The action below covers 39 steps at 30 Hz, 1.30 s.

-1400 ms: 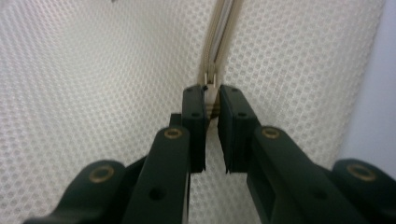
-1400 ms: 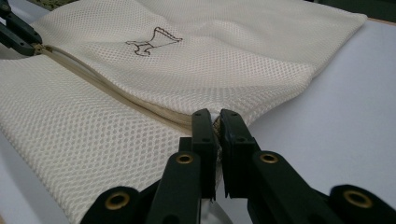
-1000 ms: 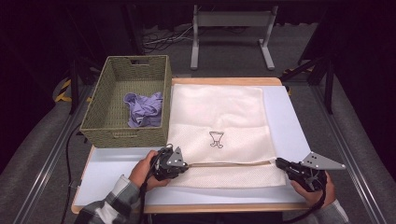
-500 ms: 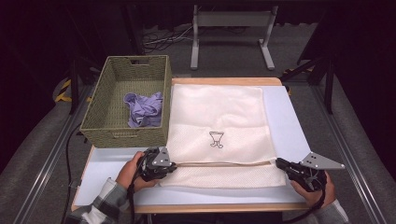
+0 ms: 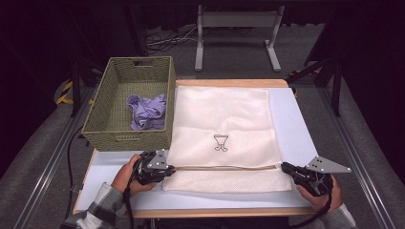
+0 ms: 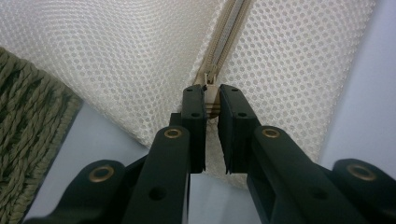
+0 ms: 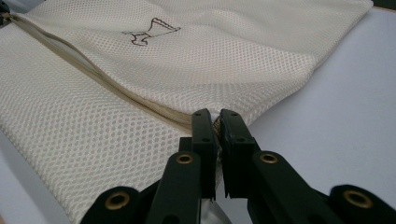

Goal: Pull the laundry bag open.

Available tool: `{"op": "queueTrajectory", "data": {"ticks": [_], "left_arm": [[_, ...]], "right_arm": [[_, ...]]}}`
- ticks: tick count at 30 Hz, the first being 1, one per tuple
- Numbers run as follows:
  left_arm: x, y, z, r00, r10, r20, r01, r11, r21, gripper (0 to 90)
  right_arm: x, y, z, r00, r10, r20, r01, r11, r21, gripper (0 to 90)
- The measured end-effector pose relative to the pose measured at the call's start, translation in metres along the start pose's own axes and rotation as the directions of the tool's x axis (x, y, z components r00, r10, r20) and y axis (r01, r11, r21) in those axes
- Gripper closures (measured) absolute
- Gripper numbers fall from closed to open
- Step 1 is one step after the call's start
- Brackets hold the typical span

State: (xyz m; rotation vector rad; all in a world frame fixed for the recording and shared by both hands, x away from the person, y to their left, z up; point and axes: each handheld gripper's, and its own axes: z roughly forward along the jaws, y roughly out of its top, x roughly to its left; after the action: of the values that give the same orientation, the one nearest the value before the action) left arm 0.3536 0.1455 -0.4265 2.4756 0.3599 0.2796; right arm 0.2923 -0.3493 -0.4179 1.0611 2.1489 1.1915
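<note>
A cream mesh bag (image 5: pixel 224 114) with a small dark emblem (image 5: pixel 220 142) lies flat on the white table (image 5: pixel 291 124). Its zipper (image 5: pixel 224 167) runs across near the front edge. My left gripper (image 5: pixel 169 168) is at the zipper's left end; in the left gripper view its jaws (image 6: pixel 212 93) are shut on the zipper pull (image 6: pixel 213 103). My right gripper (image 5: pixel 284 167) is at the zipper's right end. In the right gripper view it (image 7: pixel 217 119) pinches the bag's edge (image 7: pixel 205 122) where the zipper ends. Both hands rest near the table's front.
A woven green basket (image 5: pixel 114 138) stands at the table's left, touching the bag's left side, with a crumpled purple cloth (image 5: pixel 145 110) inside. A metal stand (image 5: pixel 236 19) is on the floor beyond the table. Dark rails run along both sides.
My left gripper has slid left along the zipper line, toward the bag's left edge, mostly in the first half second. The right gripper has kept still.
</note>
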Motion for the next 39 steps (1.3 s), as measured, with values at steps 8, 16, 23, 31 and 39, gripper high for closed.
{"op": "queueTrajectory", "data": {"ticks": [8, 16, 23, 31, 39], "left_arm": [[0.002, -0.005, 0.0, 0.9999, -0.01, -0.01, 0.01, 0.9996, 0.026, 81.8], [0.005, -0.009, -0.005, 0.9998, -0.01, -0.017, 0.011, 0.9998, 0.015, 81.8], [0.005, -0.013, -0.008, 0.9997, -0.015, -0.018, 0.015, 0.9998, 0.015, 81.7], [0.006, -0.021, -0.01, 0.9993, -0.02, -0.033, 0.021, 0.9989, 0.042, 81.7], [0.011, -0.032, -0.011, 0.9981, -0.047, -0.039, 0.049, 0.9969, 0.061, 81.6]], "right_arm": [[-0.002, -0.001, -0.001, 1.0, 0.005, 0.005, -0.005, 1.0, -0.001, 85.8], [0.0, -0.001, 0.0, 1.0, 0.001, 0.008, -0.001, 1.0, 0.011, 85.8], [0.0, -0.001, 0.001, 0.9997, 0.015, 0.017, -0.016, 1.0, 0.02, 86.0], [-0.001, -0.001, 0.0, 0.999, 0.031, 0.031, -0.031, 0.999, 0.023, 86.0], [-0.001, 0.0, 0.0, 0.9985, 0.047, 0.026, -0.048, 0.998, 0.03, 86.0]]}}
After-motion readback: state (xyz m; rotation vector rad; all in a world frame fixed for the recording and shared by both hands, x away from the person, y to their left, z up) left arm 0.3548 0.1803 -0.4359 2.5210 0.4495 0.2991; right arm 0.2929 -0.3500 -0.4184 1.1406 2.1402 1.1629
